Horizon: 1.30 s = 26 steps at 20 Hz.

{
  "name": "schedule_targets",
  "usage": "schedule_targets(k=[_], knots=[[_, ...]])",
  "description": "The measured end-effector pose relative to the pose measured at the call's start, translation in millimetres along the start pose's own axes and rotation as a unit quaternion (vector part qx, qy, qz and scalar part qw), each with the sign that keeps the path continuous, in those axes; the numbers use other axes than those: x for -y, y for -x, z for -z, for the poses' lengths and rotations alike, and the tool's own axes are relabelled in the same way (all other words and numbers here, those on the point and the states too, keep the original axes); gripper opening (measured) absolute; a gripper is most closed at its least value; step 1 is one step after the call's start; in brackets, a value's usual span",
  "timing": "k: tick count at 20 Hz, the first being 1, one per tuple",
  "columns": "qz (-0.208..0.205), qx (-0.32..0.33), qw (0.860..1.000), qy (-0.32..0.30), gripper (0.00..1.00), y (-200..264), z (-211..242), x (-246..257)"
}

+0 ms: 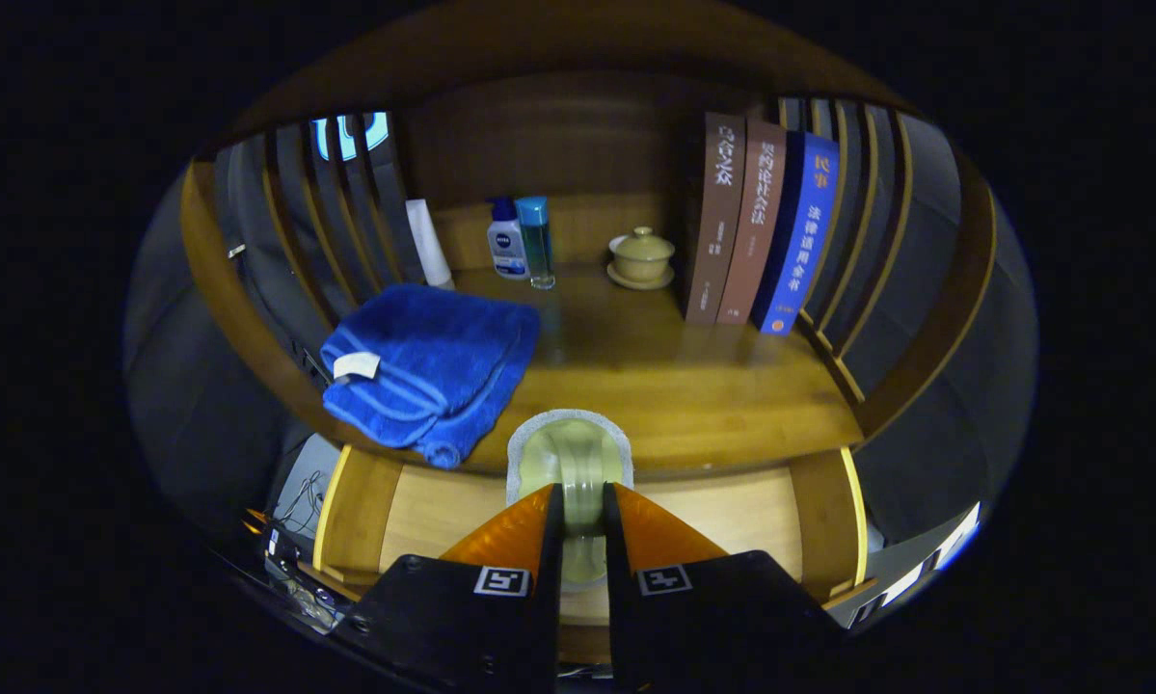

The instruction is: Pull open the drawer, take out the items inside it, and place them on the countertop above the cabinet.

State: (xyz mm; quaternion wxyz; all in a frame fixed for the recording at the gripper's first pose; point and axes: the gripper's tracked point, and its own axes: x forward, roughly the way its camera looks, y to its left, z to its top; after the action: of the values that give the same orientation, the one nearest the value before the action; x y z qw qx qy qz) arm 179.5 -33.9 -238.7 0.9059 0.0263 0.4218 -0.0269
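My gripper [582,506] is shut on a pale green cup-like item [570,453] with a whitish rim, and both fingers press on its sides. The item hangs over the open wooden drawer [732,516], level with the front edge of the countertop [655,371]. The drawer's floor shows bare wood on both sides of the fingers. A folded blue towel [423,371] lies on the countertop ahead and to the left, with one corner hanging over the front edge.
At the back of the countertop stand a white tube [429,243], two small bottles [522,241] and a lidded tea bowl on a saucer [641,258]. Three upright books [761,226] lean at the right. Slatted wooden sides [857,289] close in the shelf left and right.
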Motion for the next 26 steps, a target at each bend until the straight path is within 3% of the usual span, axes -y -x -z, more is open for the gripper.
schedule_targets(k=[8,13,20,24,26], knots=[[0.025,-0.013,1.000,-0.003,0.26,-69,-61,4],[0.038,-0.041,0.998,-0.024,0.26,-104,-70,12],[0.033,-0.039,0.998,-0.047,0.28,-115,-72,12],[0.032,-0.020,0.998,-0.043,0.95,-105,-82,12],[0.028,-0.014,0.998,-0.048,0.99,-97,-82,12]])
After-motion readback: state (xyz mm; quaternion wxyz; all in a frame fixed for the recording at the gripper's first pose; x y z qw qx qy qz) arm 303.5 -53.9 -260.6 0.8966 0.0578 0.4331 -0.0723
